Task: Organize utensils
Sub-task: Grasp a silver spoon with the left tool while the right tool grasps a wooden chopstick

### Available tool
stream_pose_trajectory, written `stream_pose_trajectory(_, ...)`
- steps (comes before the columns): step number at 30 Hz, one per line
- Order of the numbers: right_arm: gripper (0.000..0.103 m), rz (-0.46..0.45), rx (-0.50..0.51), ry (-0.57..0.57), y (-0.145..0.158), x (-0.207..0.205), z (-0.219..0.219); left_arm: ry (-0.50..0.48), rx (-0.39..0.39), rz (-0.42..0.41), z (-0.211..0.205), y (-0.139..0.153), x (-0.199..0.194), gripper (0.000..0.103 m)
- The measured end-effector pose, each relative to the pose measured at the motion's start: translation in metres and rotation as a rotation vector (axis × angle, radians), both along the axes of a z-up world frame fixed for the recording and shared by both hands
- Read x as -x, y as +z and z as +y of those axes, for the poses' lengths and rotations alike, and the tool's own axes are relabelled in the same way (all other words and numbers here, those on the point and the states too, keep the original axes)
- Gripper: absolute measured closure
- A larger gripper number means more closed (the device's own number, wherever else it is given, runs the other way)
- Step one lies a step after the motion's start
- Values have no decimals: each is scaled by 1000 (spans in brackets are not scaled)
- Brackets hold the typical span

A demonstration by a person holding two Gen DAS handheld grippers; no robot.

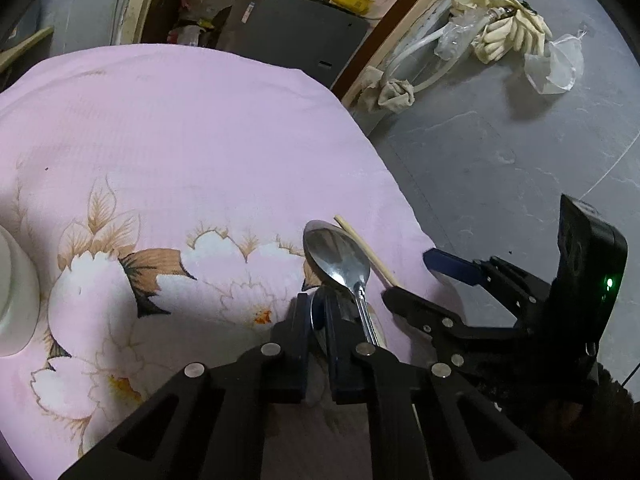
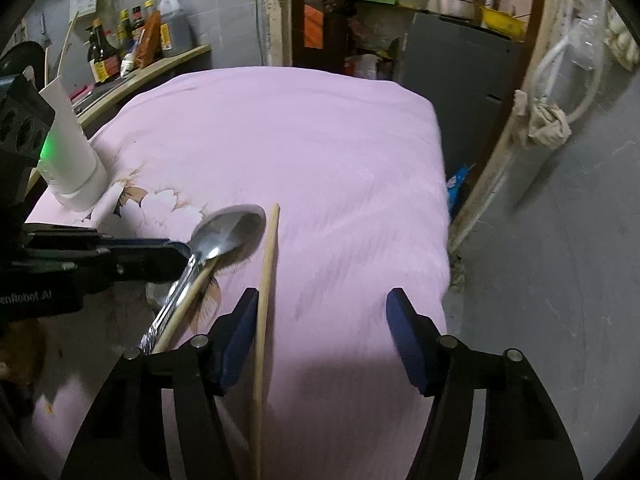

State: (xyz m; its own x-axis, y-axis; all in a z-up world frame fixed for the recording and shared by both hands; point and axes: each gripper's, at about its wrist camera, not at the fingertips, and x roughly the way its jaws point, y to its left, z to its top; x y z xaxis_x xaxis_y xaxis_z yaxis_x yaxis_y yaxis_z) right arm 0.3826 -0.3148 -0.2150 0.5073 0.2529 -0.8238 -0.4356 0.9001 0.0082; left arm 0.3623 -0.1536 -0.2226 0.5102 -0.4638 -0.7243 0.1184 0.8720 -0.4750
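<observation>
Spoon (image 2: 230, 230) overlaps a second chopstick (image 2: 184, 306), right view only.

Left gripper (image 1: 320, 312): black linkage arms, blue pads; pitched steeply downward; jaws drawn together, clamped on the neck of a metal spoon (image 1: 338, 258).

Right gripper (image 2: 320, 312): same build, pitched steeply downward beside the left; jaws parted about halfway, pressing on nothing; a wooden chopstick (image 2: 266, 288) lies between them, just beside the left pad. No hand or sleeve clearly seen.
</observation>
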Motion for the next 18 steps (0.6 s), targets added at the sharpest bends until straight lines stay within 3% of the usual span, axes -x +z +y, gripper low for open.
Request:
stream_pose_trajectory(3, 54, 17, -1, 20, 1, -8, 4, 0, -12, 7, 0, 1, -1, 97)
stream_pose_trajectory(5, 64, 25, -5, 34, 2, -12, 8, 8, -23, 7, -1, 3, 1, 98)
stream_pose_trajectory(10, 72, 42, 3, 39, 3, -18, 22, 42, -80, -11, 0, 11, 7, 98)
stream_pose_trajectory(12, 80, 62, -5, 36, 3, -21, 26, 58, -92, -20, 2, 13, 10, 99)
stream_pose_trajectory(13, 93, 68, -6, 37, 3, -22, 27, 69, -97, -26, 4, 15, 11, 99)
stream_pose_trajectory(14, 99, 73, -4, 41, 4, -22, 29, 79, -102, -34, 5, 17, 13, 99)
stream_pose_trajectory(18, 99, 100, -23, 16, 6, -21, 29, 106, -135, -83, 7, 30, 23, 100)
